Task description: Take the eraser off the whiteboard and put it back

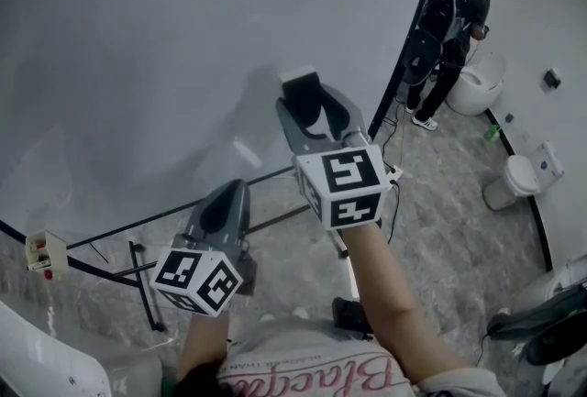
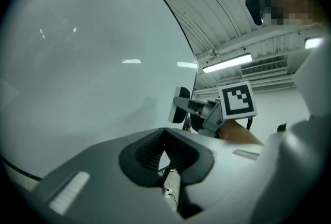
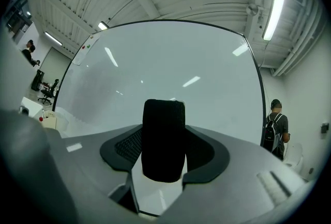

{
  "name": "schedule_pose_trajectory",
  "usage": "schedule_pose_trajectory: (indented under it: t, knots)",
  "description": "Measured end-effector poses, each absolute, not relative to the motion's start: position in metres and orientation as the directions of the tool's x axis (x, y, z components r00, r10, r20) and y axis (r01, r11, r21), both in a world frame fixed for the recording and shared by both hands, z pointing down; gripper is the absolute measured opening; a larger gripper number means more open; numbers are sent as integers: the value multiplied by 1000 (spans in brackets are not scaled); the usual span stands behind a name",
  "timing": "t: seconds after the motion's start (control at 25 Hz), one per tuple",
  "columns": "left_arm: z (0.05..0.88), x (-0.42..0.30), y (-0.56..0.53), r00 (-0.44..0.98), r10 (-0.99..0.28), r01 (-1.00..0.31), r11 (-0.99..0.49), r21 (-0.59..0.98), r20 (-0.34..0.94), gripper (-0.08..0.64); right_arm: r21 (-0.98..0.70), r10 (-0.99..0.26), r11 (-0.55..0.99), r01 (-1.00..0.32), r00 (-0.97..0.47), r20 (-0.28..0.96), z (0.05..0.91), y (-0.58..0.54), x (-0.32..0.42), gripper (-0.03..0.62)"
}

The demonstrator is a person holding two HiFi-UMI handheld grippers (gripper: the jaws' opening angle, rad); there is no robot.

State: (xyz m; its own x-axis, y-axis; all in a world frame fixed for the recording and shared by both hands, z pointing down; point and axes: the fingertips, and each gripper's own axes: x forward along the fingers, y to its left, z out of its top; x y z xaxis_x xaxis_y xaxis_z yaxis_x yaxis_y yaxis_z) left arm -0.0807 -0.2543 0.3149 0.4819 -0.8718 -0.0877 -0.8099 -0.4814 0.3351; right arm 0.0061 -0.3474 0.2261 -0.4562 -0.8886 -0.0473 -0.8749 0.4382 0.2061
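Near the middle of the head view, the person's right forearm (image 1: 390, 299) reaches forward and away from the body, carrying the right gripper (image 1: 307, 93) level toward a large pale whiteboard (image 1: 183, 38) that fills most of the scene. Its marker cube (image 1: 344, 184) sits just ahead of the wrist. The right gripper view shows both jaws clamped on the eraser (image 3: 163, 140), which stands upright between them, its black felt face toward the camera and a white backing showing below. The eraser is held in front of the whiteboard's right part, close to the board's dark right edge; whether it touches the surface cannot be told. To the left and nearer the body, the left gripper (image 1: 220, 207) also points level at the board, held lower in the head view, with its own marker cube (image 1: 197, 278) at the wrist. The left gripper view shows its dark pads (image 2: 147, 155) drawn together at the tips with nothing between them. That same view catches the other gripper from the side, with the eraser's white and black layers visible at its tip. Far off at the right of the board, another person (image 1: 449, 28) with a backpack stands on the marbled floor (image 1: 449, 203).
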Motion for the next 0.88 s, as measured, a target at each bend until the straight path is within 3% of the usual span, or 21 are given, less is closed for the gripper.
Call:
schedule_pose_trajectory:
  t: [0.56,0.88]
  knots:
    - [311,-84,-242,455,-883,-820,-465,333,-111,0,110,-889,435,-894,-446,-103,245,-288,34,233]
    - [311,-90,-240,434,-892,-824,-450,344,-128,0,75,-893,443,-894,-447,-58,271,-267,44,233]
